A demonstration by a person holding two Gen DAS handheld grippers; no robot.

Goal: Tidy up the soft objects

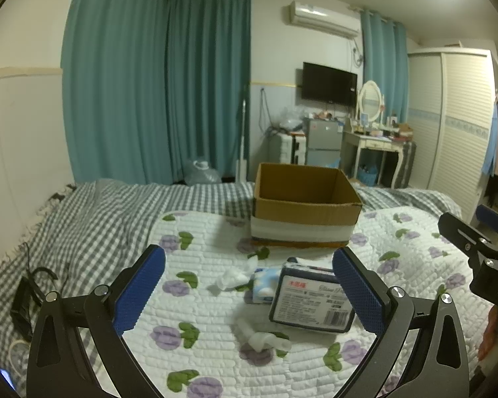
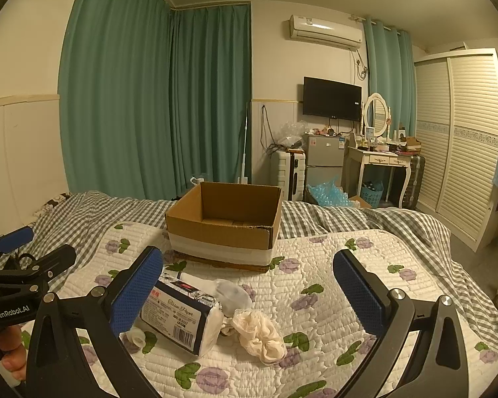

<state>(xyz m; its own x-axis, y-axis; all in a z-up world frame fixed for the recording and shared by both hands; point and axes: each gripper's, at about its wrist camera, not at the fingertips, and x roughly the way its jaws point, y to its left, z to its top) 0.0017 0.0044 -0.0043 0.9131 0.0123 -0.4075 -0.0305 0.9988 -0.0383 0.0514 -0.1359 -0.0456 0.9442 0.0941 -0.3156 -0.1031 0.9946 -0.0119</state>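
Tissue pack (image 1: 312, 298) between splayed left gripper (image 1: 249, 293) fingers.

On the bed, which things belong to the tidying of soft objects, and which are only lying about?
For the job:
- tissue pack
- cream scrunchie
- crumpled tissue
- small blue tissue packet
- cardboard box, open and seemingly empty
- left tongs and right tongs, both open

Just lying about:
- black cable on the checked sheet
- flowered quilt

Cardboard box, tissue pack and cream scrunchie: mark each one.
Cardboard box (image 2: 215, 232), right wrist view, front wall.
Tissue pack (image 2: 174, 318), right wrist view, printed dark top face.
Cream scrunchie (image 2: 260, 335), right wrist view, bunched fabric middle.
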